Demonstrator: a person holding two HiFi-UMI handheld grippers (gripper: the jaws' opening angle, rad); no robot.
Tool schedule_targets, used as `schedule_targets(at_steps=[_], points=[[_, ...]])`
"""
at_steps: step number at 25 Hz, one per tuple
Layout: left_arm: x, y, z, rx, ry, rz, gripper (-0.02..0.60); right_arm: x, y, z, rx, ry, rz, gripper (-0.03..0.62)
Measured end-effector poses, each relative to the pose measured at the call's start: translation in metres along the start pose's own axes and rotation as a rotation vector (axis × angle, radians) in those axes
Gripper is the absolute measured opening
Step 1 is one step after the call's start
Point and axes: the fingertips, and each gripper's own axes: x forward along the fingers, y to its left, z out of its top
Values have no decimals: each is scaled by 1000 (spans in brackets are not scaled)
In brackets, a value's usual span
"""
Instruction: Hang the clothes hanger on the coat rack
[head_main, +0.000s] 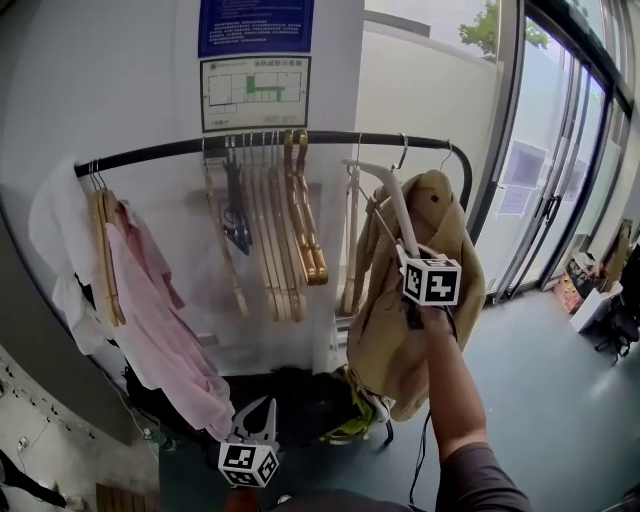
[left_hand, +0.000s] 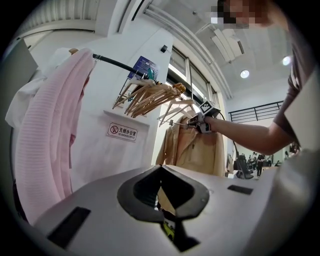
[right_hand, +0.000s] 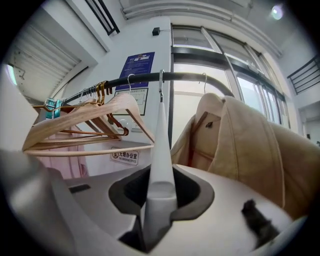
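Note:
A white plastic hanger (head_main: 393, 205) hangs with its metal hook over the black rail (head_main: 300, 140) of the coat rack, just left of a beige coat (head_main: 445, 300). My right gripper (head_main: 412, 258) is raised to it and is shut on the lower end of one arm. In the right gripper view that white hanger (right_hand: 161, 140) runs up from between the jaws of the right gripper (right_hand: 161, 192) to the rail (right_hand: 135, 80), where its hook sits. My left gripper (head_main: 256, 412) hangs low in front of the rack, open and holding nothing; the left gripper (left_hand: 162, 192) points level.
Several wooden hangers (head_main: 280, 240) crowd the middle of the rail. A pink garment (head_main: 160, 320) hangs at its left end. Dark bags and shoes (head_main: 300, 400) lie on the floor under the rack. Glass doors (head_main: 560, 180) stand to the right.

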Motion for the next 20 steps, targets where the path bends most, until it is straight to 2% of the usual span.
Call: schedule_targets(at_steps=[2,5,9,11,16,18,20], points=[[2,0,4,26,-6,3,9,-7,-4,4,13,-42,-5,111],[3,-3,11,108,-12,5,9,-25,-6,9,29,-106,-18,170],[3,-8,14,-4,-11,-45,9,-69,-4,5,12,-194,-79,187],[3,-10,13,-24,-4,-59,9,-95,-5,-3,22,-230,-110,192],[3,-9,10,5,12,-64,9,-144,5,-55,99,-247,-138,192],[4,-12,9,41,19,-59,9,-155,24,-81,94,-248,-140,192],[5,-17,12,62,20,-65,9,-159,56,-105,84,-259,-95,192]])
